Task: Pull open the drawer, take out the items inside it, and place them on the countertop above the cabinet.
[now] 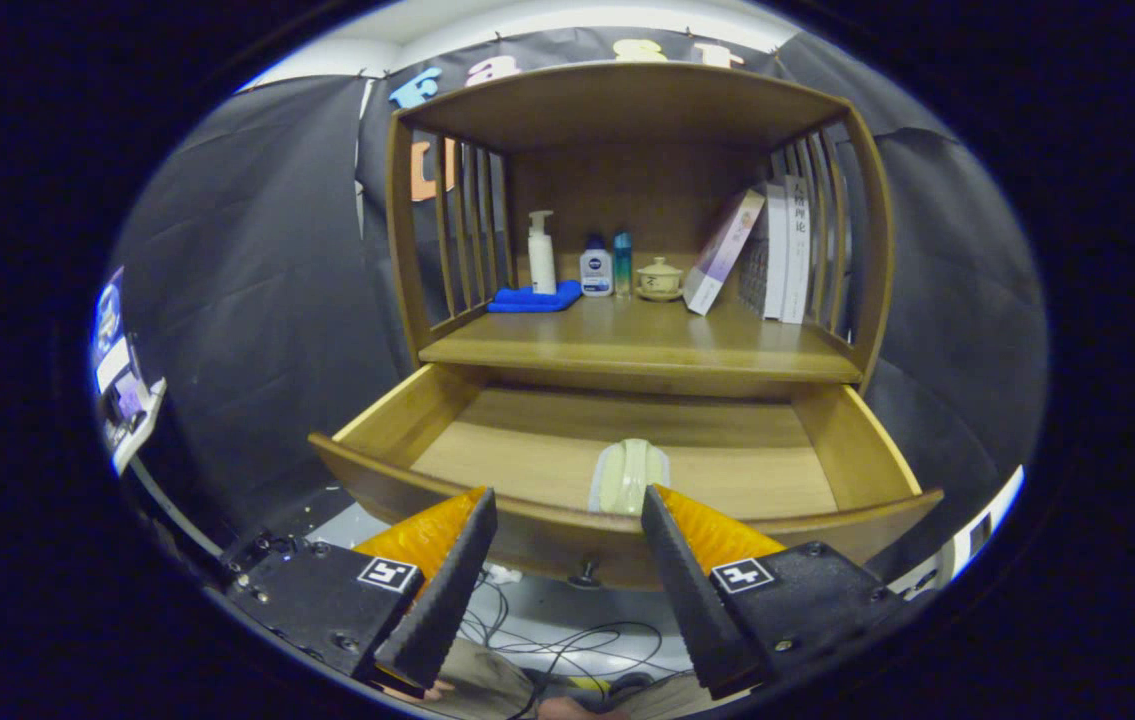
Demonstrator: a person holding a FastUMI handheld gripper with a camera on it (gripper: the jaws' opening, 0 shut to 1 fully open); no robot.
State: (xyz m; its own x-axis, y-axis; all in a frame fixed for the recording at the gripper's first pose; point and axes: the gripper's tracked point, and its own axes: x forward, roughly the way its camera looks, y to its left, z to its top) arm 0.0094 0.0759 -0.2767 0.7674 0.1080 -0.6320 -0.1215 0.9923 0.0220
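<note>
Brown wooden drawer (857, 440) pulled open. Pale green wrapped item (629, 474) lies inside near front wall. Hand-held gripper (567, 520) wide open, empty, hovering before it. Best: dip fingers over front edge, straddle item, squeeze gently.

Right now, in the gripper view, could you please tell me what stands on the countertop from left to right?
Blue cloth → white pump bottle → small white bottle → teal bottle → lidded cup → leaning book → upright books. The fingers are open, before the drawer.
</note>
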